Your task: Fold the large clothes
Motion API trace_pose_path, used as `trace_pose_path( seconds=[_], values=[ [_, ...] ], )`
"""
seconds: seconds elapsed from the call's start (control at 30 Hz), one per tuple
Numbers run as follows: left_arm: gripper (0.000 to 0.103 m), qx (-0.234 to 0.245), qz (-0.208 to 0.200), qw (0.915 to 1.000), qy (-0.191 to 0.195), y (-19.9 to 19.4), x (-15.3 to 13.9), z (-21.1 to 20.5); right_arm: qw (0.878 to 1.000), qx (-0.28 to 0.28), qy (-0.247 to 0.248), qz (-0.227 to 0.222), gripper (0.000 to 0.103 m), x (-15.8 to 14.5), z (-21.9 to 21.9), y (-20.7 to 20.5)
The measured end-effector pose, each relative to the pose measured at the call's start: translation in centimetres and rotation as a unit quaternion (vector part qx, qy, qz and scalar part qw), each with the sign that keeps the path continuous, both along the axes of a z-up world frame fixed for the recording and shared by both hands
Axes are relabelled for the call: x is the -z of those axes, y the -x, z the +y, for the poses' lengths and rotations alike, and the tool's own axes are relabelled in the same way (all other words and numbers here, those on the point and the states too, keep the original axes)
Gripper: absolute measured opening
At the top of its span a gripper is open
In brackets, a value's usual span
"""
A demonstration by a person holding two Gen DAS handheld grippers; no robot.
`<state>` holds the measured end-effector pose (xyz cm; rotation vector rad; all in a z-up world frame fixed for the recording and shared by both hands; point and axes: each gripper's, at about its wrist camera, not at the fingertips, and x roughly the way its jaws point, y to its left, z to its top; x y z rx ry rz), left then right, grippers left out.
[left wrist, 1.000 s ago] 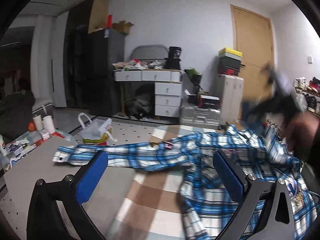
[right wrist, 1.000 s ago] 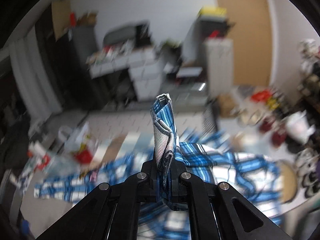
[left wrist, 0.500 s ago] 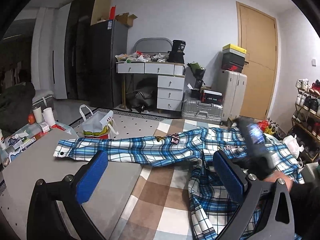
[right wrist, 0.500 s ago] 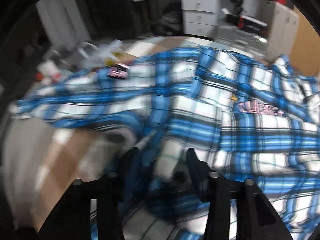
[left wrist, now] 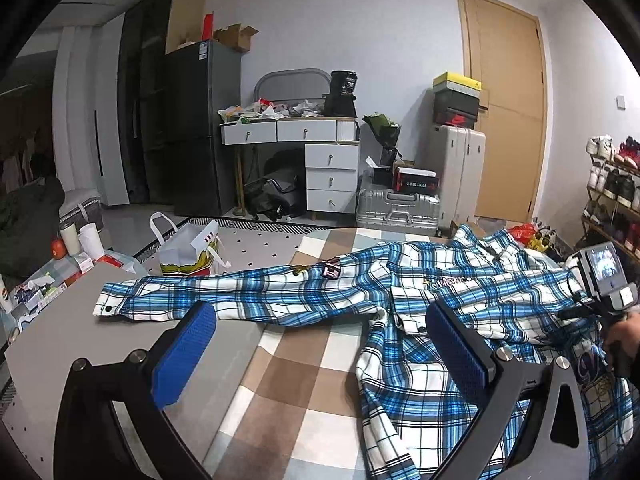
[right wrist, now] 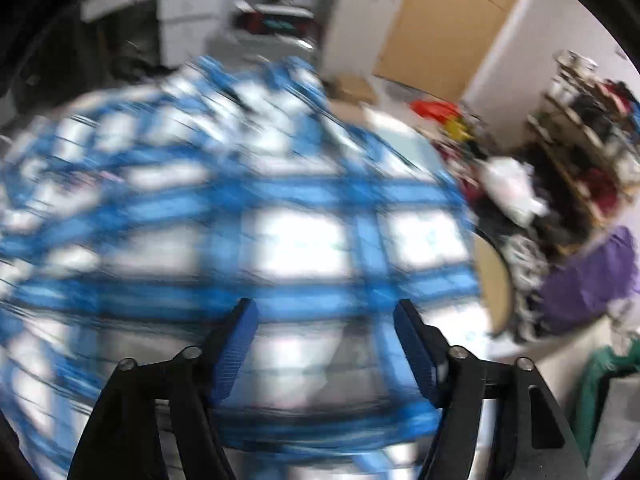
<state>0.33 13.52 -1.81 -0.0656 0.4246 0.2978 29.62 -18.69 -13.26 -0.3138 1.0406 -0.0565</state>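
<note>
Plaid shirt (left wrist: 440, 292) is spread on the checked blanket (left wrist: 288, 364), 1 sleeve (left wrist: 208, 300) stretched out left onto the grey tabletop (left wrist: 60, 344), body bunched toward the right with the front panel creased and overlapping itself.

Left gripper (left wrist: 316, 348): fingers wide apart, nothing between them, hovering over the blanket just short of the shirt body.

Right gripper (right wrist: 324, 344): its jaws have just been opening; blue pads are spread with no cloth pinched, pointed steeply down at the shirt. That view is heavily smeared, so I can't tell whether the fingertips touch fabric or sit just above it. In the left view the right unit (left wrist: 604, 276) sits at the far right edge, held by a hand (left wrist: 624, 340) over the shirt.

Risks from here, my read:
- Regrasp during fast motion: likely to catch 2 layers or a random crease rather than a hem or shoulder seam, giving a skewed fold.
- Body is still rumpled; folding before flattening locks wrinkles in.
- Long sleeve lies half on the tabletop, half on the blanket; pulling the body could drag it crooked.
- Left side idle means no anchor, so the whole shirt may slide.
</note>
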Motion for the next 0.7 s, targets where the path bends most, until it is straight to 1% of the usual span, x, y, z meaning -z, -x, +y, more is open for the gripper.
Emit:
trace_pose_path(
  seconds=[0.07, 0.1, 0.2, 0.23, 0.3, 0.33, 0.37, 0.4, 0.47, 0.5, 0.53, 0.6, 0.7],
  values=[
    [0.102, 0.002, 0.004, 0.9999, -0.012, -0.1, 0.2, -0.6, 1.0, 0.009, -0.017, 0.022, 0.067, 1.4, -1.5, 0.2],
    [0.102, 0.003, 0.006, 0.9998, -0.017, -0.2, 0.2, -0.8, 0.999, 0.008, -0.035, 0.016, 0.068, 1.4, -1.9, 0.4],
    [0.102, 0.002, 0.014, 0.9995, -0.028, -0.5, 0.4, -1.1, 0.998, 0.002, -0.057, 0.04, 0.069, 1.1, -3.2, 1.0],
    [0.102, 0.001, 0.015, 0.9994, -0.03, -0.6, 0.4, -1.2, 0.998, -0.004, -0.056, 0.042, 0.069, 1.1, -3.1, 1.0],
    [0.102, -0.003, 0.016, 0.9994, -0.031, -0.6, 0.4, -1.0, 0.999, -0.014, -0.049, 0.016, 0.068, 0.1, -3.3, 1.4],
    [0.102, -0.006, 0.016, 0.9993, -0.032, -0.6, 0.4, -0.9, 0.999, -0.009, -0.043, 0.016, 0.069, 0.5, -3.4, 1.8],
    [0.102, -0.008, 0.016, 0.9993, -0.033, -0.8, 0.4, -1.1, 0.998, -0.005, -0.045, 0.038, 0.069, 1.3, -3.7, 2.0],
    [0.102, -0.011, 0.019, 0.9992, -0.033, -0.9, 0.4, -0.9, 0.997, 0.001, -0.066, 0.031, 0.069, 1.3, -4.2, 2.6],
    [0.102, -0.015, 0.027, 0.999, -0.031, -1.2, 0.6, -0.5, 0.995, 0.013, -0.091, 0.05, 0.069, 1.6, -4.4, 2.7],
    [0.102, -0.011, 0.034, 0.999, -0.027, -1.4, 0.7, -0.3, 0.993, 0.014, -0.101, 0.056, 0.069, 1.2, -4.4, 3.1],
    [0.102, -0.002, 0.041, 0.999, -0.018, -1.6, 0.8, 0.0, 0.993, 0.011, -0.106, 0.053, 0.068, 0.6, -4.3, 3.5],
    [0.102, 0.005, 0.047, 0.9989, -0.003, -1.7, 1.0, 0.4, 0.992, 0.001, -0.122, 0.029, 0.068, -1.3, -4.0, 5.1],
    [0.102, -0.008, 0.051, 0.9984, 0.02, -1.5, 1.0, 2.1, 0.984, -0.023, -0.175, -0.013, 0.068, -5.7, -2.7, 8.9]
  ],
)
